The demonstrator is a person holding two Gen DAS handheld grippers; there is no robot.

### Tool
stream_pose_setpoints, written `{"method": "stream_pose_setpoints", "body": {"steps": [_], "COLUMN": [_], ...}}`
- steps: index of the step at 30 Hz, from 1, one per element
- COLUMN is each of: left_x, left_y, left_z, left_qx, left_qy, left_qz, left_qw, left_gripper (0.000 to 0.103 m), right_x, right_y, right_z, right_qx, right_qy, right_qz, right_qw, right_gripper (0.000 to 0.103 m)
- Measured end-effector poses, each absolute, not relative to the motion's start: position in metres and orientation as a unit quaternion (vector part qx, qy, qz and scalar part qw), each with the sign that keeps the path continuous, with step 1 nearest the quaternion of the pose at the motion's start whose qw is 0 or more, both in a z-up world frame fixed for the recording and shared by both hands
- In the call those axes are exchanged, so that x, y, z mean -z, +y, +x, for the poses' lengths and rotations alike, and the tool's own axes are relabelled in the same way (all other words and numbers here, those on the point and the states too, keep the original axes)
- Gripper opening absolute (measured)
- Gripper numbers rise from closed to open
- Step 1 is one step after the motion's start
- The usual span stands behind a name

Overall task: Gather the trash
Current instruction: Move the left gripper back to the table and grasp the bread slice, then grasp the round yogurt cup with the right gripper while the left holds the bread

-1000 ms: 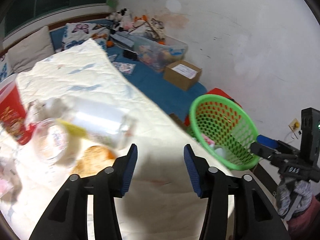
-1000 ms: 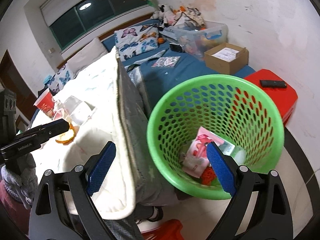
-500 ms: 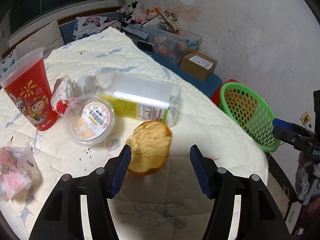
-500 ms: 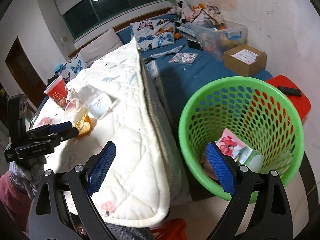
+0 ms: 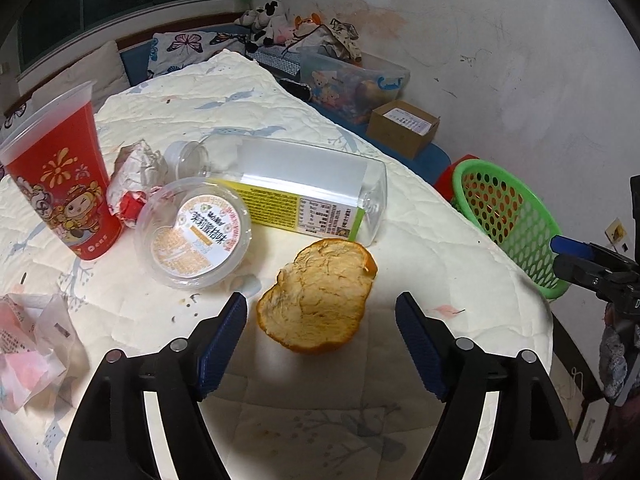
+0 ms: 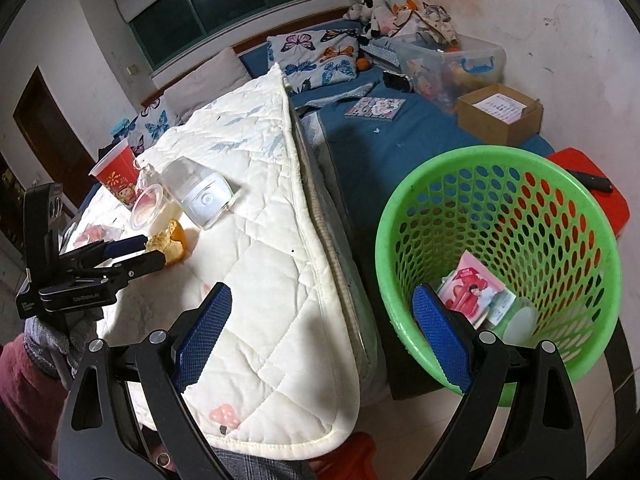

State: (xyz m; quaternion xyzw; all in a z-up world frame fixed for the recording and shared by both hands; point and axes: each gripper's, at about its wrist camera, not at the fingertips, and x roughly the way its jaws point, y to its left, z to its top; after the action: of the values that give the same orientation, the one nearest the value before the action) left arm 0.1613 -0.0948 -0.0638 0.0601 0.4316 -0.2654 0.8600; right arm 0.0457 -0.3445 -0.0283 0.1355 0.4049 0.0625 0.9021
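- The left hand-held gripper (image 5: 321, 334) is hovering over the orange peel (image 5: 316, 296), its jaws widening; the peel is lying between the blue pads, which are not pressing on it.
- The right hand-held gripper (image 6: 320, 334) is standing wide and empty, pointing between the padded bench (image 6: 272, 280) and the green basket (image 6: 500, 264).
- Some collecting is already showing: a pink packet (image 6: 470, 292) and a pale cup-like item are lying at the bottom of the basket, which is sitting on the floor just beside the bench edge.
- Much is remaining on the bench: the peel, a clear bottle (image 5: 296, 192) lying on its side, a round plastic tub (image 5: 194, 232), a red cup (image 5: 60, 184) standing upright, a crumpled wrapper (image 5: 134, 176) and a pink-and-white bag (image 5: 28, 344) at the near-left edge.
- I am judging the task as early on, with the peel the likely next piece.
- The tub's lid is bearing orange Chinese characters; they seem to read 茉莉蜜桔味, though I am not certain.
- The bottle's yellow label is carrying fine print too small to read.
- The red cup is showing a cartoon figure and fireworks, with no legible words.
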Motion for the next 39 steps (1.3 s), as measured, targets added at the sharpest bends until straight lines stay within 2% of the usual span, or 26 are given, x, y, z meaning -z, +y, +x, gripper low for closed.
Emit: {"method": "stream_pose_setpoints", "body": {"steps": [16, 18, 23, 32, 39], "left_x": [0.079, 0.079, 0.08, 0.069, 0.057], "left_y": [-0.105, -0.108, -0.113, -0.105, -0.084], "left_z": [0.171, 0.168, 0.164, 0.155, 0.149], "left_qx": [0.257, 0.255, 0.246, 0.252, 0.247], "left_qy": [0.441, 0.437, 0.426, 0.41, 0.412], "left_qz": [0.072, 0.084, 0.118, 0.107, 0.062], "left_qw": [0.857, 0.859, 0.863, 0.87, 0.875], "left_gripper": [0.077, 0.073, 0.057, 0.035, 0.03], "right_x": [0.031, 0.032, 0.031, 0.029, 0.024], "right_y": [-0.337, -0.337, -0.334, -0.323, -0.307], "right_z": [0.048, 0.048, 0.049, 0.052, 0.062], "right_qx": [-0.072, -0.071, -0.075, -0.086, -0.102], "right_qy": [0.408, 0.409, 0.41, 0.412, 0.413], "right_qz": [0.136, 0.135, 0.133, 0.121, 0.106], "right_qw": [0.9, 0.899, 0.899, 0.899, 0.899], "right_gripper": [0.091, 0.091, 0.091, 0.091, 0.091]}}
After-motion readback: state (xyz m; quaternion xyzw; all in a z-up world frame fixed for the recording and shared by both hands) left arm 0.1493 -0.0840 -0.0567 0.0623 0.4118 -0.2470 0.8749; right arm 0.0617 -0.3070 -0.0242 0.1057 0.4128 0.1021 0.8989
